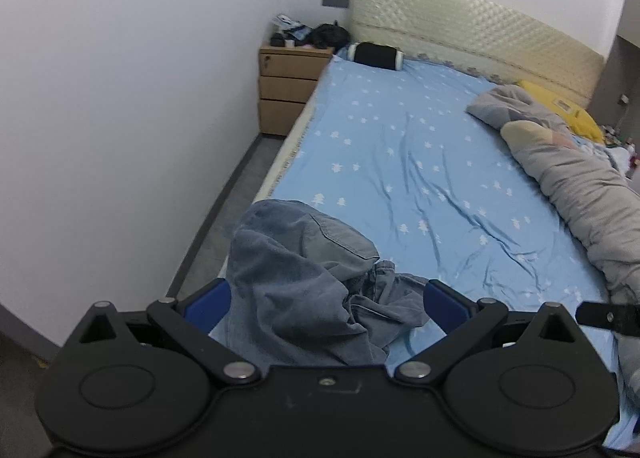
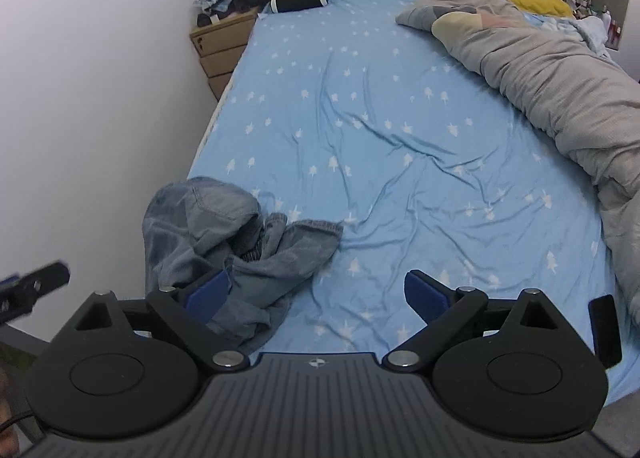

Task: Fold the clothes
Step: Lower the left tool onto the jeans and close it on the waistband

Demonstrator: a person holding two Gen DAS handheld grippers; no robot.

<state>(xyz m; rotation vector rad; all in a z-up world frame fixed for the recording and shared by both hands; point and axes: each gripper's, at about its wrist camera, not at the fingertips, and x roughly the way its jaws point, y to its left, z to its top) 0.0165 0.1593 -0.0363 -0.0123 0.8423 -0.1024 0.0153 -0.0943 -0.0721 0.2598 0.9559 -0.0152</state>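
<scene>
Right wrist view, crumpled jeans [image 2: 236,246] left of wide-open right gripper [image 2: 316,298], nothing held

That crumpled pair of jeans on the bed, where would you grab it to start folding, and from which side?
I'd probably take the jeans by the hem edge that lies flat on the blue sheet, sticking out towards the grey duvet. It is the only clear, thin edge; the rest is a bunched heap. Coming from above on the duvet side suits the open right gripper.
</scene>
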